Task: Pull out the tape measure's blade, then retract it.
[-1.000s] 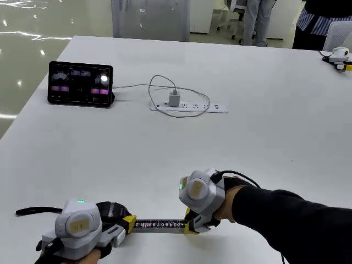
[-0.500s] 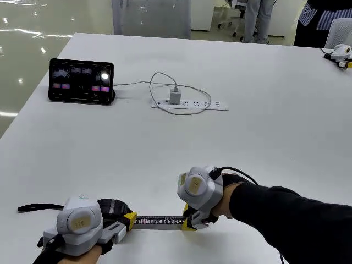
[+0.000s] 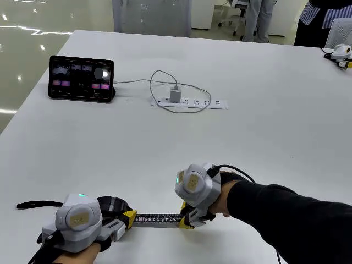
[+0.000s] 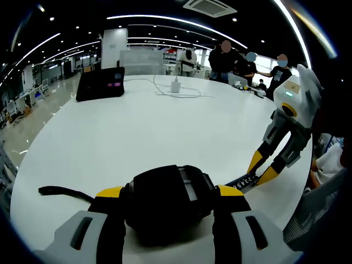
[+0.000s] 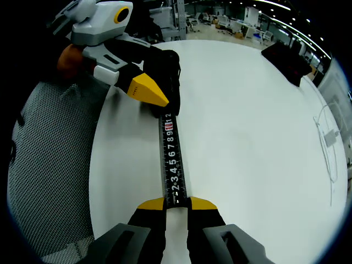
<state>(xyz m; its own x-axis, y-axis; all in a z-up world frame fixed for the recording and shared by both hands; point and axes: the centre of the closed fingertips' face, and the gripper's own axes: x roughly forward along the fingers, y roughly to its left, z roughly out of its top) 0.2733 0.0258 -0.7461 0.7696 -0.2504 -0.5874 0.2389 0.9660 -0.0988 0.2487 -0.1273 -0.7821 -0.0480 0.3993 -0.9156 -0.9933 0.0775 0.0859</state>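
Fingertips (image 3: 130,216) of the left gripper (image 3: 123,213) in the head view close on the black tape measure case (image 3: 111,208) at the near edge of the white table (image 3: 258,132); the right gripper (image 3: 185,217), just to its right, has its yellow tips pinched on the end of the blade (image 3: 157,220); a short numbered stretch of blade runs flat on the table between the two grippers; a black strap (image 3: 33,205) trails from the case toward the left; well apart, at the far side, a tablet (image 3: 81,78) stands with its screen lit, and a white power strip (image 3: 190,102) lies beside it with a charger (image 3: 175,97) plugged in and a looped cable (image 3: 165,81).

Left gripper view: the yellow-tipped jaws clamp the tape measure case (image 4: 170,201) from both sides, touching it; the strap (image 4: 60,191) curls off to the left; the blade (image 4: 245,180) leaves the case to the right and ends between the pressed-together tips of the right gripper (image 4: 262,169), which slants down onto it; the tablet (image 4: 100,83) and charger (image 4: 175,85) sit far across the table (image 4: 137,126), with people standing beyond.

Right gripper view: its own yellow tips (image 5: 151,204) are squeezed together on the blade (image 5: 172,159) at its very end; the printed scale reads up to about twelve before it enters the case (image 5: 165,71); one yellow fingertip (image 5: 144,88) of the left gripper presses the case's side, the other lies hidden behind it; a grey mesh surface (image 5: 49,165) sits beyond the table edge.
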